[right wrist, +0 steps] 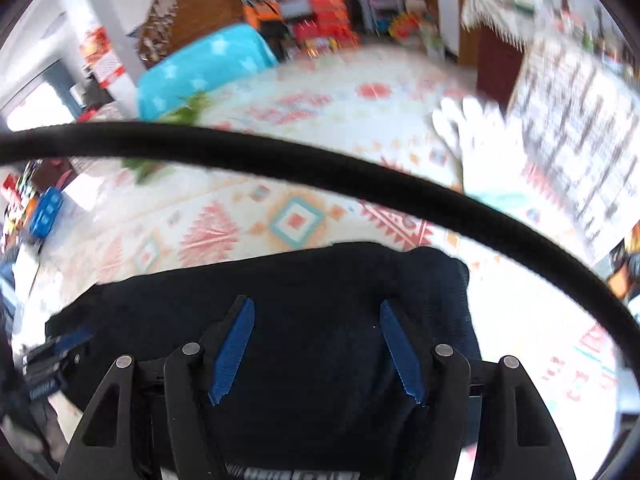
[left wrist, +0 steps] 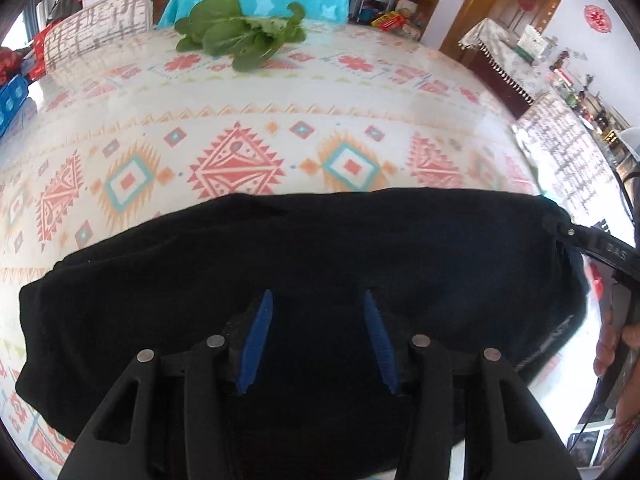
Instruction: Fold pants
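The black pants are seen lying in a folded, flattened bundle on the worktop, close to its near edge, with the patterned cloth of the worktop left bare beyond them toward the far edge. A strip of white lettering is visible on the fabric near the bundle's right end in the left wrist view.

The left gripper is held above the middle of the pants, its blue pads standing apart with only dark fabric seen in the gap; nothing is clamped between them. The right gripper is held over the right part of the bundle, its jaws spread somewhat wider and likewise closed on nothing. Whether either set of fingertips rests on the cloth cannot be told. In the left wrist view the right gripper's body appears at the bundle's right end, with a person's hand around it.

A bunch of leafy greens lies near the far edge of the worktop. A white glove lies toward the far right corner, blurred. A black cable is seen arching across the right wrist view.
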`<control>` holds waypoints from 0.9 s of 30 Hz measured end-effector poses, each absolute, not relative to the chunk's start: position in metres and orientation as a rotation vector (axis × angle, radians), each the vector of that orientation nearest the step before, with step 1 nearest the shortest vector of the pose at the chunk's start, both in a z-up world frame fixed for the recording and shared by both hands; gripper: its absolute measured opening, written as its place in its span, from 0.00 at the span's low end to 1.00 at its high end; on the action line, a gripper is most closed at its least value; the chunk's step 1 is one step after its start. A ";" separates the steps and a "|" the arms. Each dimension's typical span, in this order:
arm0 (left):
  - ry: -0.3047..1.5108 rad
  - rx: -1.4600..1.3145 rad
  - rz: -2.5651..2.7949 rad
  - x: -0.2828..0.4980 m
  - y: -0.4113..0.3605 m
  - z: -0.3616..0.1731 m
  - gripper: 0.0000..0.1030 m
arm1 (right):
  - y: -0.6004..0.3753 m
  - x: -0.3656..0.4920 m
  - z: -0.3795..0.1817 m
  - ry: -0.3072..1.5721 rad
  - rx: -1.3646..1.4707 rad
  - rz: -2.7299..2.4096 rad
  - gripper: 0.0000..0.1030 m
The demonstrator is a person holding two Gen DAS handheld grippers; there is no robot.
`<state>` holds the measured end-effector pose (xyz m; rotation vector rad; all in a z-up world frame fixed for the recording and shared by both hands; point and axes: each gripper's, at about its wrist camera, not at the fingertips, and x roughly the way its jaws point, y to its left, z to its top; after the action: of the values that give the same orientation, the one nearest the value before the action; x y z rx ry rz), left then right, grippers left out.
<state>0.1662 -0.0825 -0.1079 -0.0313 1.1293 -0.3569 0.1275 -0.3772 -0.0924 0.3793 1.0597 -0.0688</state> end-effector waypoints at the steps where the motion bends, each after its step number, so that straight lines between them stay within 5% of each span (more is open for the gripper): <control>1: 1.130 -0.041 -0.359 0.168 -0.081 -0.111 0.45 | -0.377 0.130 -0.096 1.061 0.372 -0.076 0.68; 5: 1.128 -0.054 -0.369 0.168 -0.078 -0.107 0.46 | -0.359 0.136 -0.096 1.085 0.222 -0.082 0.77; 15: 1.026 -0.248 -0.187 0.112 0.016 -0.054 0.49 | -0.315 0.116 -0.043 1.022 0.034 0.118 0.77; 27: 1.086 -0.308 0.067 0.065 0.092 -0.079 0.49 | -0.165 0.154 -0.043 1.087 -0.171 0.485 0.78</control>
<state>0.0647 0.0924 -0.0792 -0.3082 1.0864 0.0668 0.1541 -0.1646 -0.0427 -0.1715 1.0870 0.4847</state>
